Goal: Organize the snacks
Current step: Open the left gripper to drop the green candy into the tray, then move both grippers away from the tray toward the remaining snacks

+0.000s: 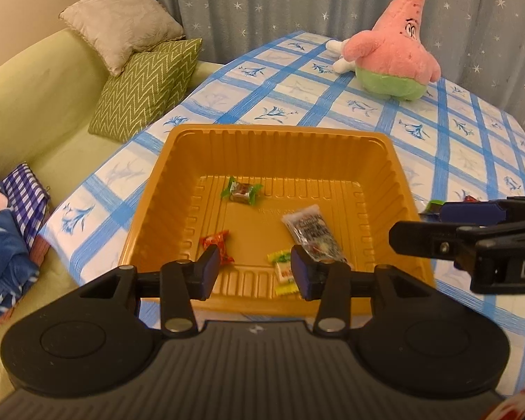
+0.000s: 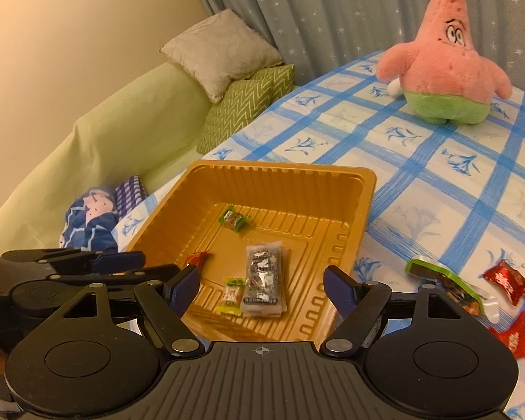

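Left wrist view: the left claw (image 1: 251, 266), spread and empty, hangs over the near rim of the gold tray (image 1: 332, 133) holding four snacks. Right wrist view: the right claw (image 2: 262, 285), also spread, is nearer the loose snacks (image 2: 451, 285) lying to its right on the counter (image 2: 437, 182).
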Motion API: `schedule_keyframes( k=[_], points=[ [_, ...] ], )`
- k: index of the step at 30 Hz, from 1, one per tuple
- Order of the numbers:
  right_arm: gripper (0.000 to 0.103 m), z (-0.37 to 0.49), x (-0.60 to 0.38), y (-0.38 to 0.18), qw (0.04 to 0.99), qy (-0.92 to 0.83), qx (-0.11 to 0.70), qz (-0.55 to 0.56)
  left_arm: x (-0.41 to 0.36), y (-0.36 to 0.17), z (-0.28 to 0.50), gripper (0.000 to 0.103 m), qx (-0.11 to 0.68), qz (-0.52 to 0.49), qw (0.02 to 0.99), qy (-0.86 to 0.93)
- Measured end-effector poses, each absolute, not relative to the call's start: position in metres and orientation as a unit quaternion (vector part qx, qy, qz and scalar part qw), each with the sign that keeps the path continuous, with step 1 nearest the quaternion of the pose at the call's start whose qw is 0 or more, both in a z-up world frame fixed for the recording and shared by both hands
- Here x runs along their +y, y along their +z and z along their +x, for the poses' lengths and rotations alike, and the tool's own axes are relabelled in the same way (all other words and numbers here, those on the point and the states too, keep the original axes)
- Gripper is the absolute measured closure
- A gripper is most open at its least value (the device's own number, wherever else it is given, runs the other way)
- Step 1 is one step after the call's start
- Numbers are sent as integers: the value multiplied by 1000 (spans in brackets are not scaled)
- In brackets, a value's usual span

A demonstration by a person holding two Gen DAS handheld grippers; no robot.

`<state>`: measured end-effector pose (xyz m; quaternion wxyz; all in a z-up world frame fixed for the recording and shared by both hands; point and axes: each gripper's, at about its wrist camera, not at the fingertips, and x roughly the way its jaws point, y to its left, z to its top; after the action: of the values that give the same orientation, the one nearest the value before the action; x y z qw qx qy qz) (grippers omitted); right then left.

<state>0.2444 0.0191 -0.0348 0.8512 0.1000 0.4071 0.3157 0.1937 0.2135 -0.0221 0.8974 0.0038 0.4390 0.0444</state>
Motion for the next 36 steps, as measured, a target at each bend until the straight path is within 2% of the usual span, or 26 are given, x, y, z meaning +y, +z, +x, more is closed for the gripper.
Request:
schedule_keyframes(
  k=[15, 36],
  points=[
    [24, 188, -41, -28, 854, 305, 407, 106, 167, -6, 133, 52, 432, -9, 901, 32],
    [23, 139, -138, -46, 867, 218, 431, 120, 81, -13, 100, 52, 436, 6, 899, -36]
  ],
)
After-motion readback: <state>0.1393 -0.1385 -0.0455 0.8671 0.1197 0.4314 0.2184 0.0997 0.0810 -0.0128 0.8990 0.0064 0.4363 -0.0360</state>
